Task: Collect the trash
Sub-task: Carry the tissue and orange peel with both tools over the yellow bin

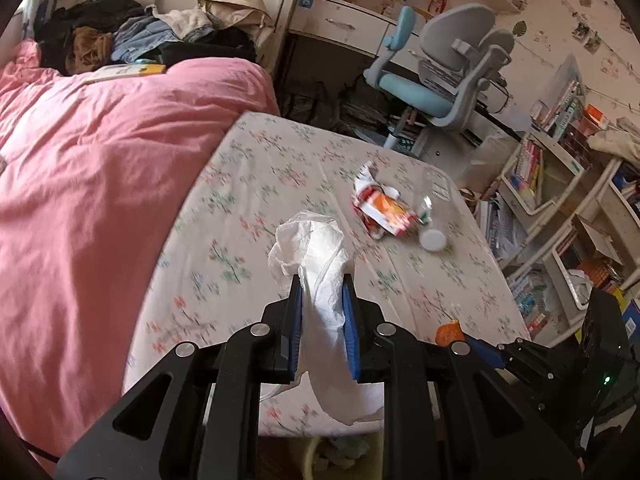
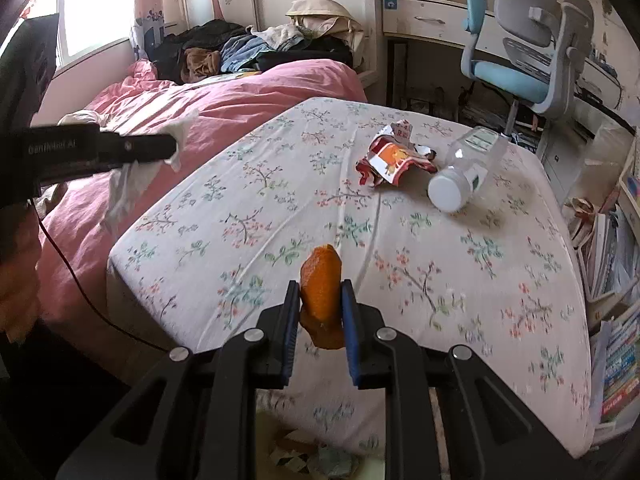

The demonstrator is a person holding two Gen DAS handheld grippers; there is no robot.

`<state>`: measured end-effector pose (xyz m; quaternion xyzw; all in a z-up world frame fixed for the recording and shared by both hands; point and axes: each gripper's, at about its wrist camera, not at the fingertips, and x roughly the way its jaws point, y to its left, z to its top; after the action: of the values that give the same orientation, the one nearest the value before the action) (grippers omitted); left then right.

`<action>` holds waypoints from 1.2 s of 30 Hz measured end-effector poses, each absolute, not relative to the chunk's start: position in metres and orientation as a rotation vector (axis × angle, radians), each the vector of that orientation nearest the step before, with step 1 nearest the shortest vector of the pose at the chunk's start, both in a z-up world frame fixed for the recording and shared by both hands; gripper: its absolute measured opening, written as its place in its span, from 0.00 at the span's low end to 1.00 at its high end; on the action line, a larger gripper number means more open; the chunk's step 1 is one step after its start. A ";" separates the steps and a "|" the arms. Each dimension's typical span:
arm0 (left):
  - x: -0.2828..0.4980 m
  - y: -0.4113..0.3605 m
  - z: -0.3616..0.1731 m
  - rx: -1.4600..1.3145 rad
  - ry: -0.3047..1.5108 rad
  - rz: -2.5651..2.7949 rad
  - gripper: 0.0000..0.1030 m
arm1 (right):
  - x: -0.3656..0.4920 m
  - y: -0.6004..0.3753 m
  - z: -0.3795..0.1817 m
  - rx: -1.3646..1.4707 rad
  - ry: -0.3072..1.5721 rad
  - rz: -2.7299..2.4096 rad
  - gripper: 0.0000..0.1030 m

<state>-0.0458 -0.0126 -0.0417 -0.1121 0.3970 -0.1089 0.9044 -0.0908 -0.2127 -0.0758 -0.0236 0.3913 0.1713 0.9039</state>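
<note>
Left wrist view: left gripper (image 1: 322, 280) fills the lower frame, blue pads clamped on a crumpled white tissue (image 1: 320, 264). Tissue bunches above the fingertips and hangs in a loose tail below them. Gripper held above the near edge of the floral sheet (image 1: 256, 184). At lower right, a bit of orange peel (image 1: 448, 333) shows beside the black body of the other tool.

Further out on the sheet: a crushed red and orange snack wrapper (image 1: 382, 210), and just beside it a clear plastic bottle (image 1: 430, 220) lying on its side, white cap toward the camera. Wrapper and bottle look to be touching; slight blur, so not certain.

Beyond the sheet: pink duvet (image 1: 100, 160) at left with a heap of clothes (image 1: 152, 36) at its far end; blue and grey desk chair (image 1: 444, 76) at back right; bookshelves (image 1: 560, 168) along the right side.

Right wrist view: right gripper (image 2: 320, 284) closed on the orange peel (image 2: 322, 296), which stands upright between the blue pads and sticks out above and below them. Below the gripper, past the mattress edge, some paper scraps (image 2: 316, 456) in a pale container; details unclear.

Mid-distance: wrapper (image 2: 394, 156) and bottle (image 2: 464, 172) lie side by side on the sheet, well apart from the peel. Left gripper (image 2: 172, 150) enters from the left over the duvet (image 2: 240, 100) edge, tissue (image 2: 132, 184) trailing beneath it.
</note>
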 end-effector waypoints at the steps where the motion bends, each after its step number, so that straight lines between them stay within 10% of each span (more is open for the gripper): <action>1: -0.050 -0.014 -0.044 -0.236 0.822 -0.228 0.17 | -0.094 -0.214 -0.075 -0.046 0.807 0.352 0.21; 36: -0.127 -0.042 -0.069 -0.267 0.822 -0.302 0.18 | -0.154 -0.223 -0.081 -0.045 0.816 0.368 0.21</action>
<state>-0.1265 -0.0419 -0.0688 -0.1289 0.3969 -0.1460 0.8970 -0.1535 -0.2231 -0.0811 -0.0217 0.3946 0.1777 0.9013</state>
